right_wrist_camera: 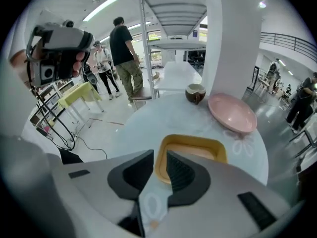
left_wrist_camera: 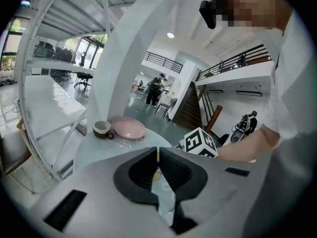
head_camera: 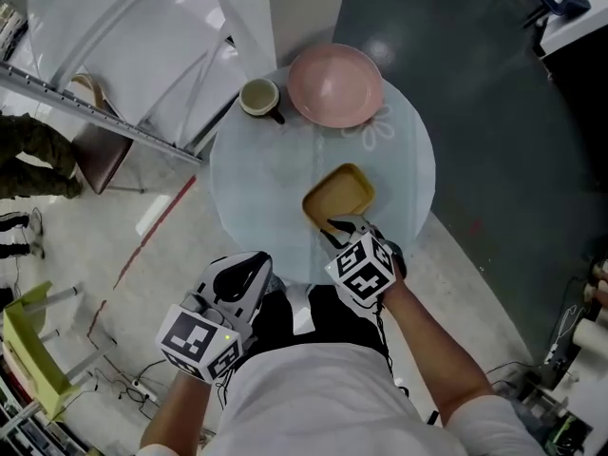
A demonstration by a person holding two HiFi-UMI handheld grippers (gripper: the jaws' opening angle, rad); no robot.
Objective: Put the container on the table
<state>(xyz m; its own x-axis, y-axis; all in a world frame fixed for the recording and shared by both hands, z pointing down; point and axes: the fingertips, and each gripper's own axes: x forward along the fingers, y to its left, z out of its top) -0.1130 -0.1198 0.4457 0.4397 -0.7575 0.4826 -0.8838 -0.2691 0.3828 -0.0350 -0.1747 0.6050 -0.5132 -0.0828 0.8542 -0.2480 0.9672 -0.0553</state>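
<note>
The yellow square container [head_camera: 340, 196] [right_wrist_camera: 193, 150] rests on the round glass table [head_camera: 266, 169], near its front edge. My right gripper [head_camera: 340, 226] [right_wrist_camera: 160, 157] is at the container's near side, its jaws closed on the near rim with the yellow wall between them. My left gripper [head_camera: 245, 269] [left_wrist_camera: 158, 155] hangs off the table's front left, close to the person's body. Its jaws are shut with only a thin slit between them and nothing held.
A pink plate [head_camera: 334, 85] [right_wrist_camera: 233, 114] and a cup [head_camera: 259, 97] [right_wrist_camera: 195, 92] stand at the table's far side. White shelving [head_camera: 114, 65] runs along the left. A yellow-green stool [head_camera: 28, 340] and cables lie on the floor. A person [right_wrist_camera: 124, 48] stands beyond the table.
</note>
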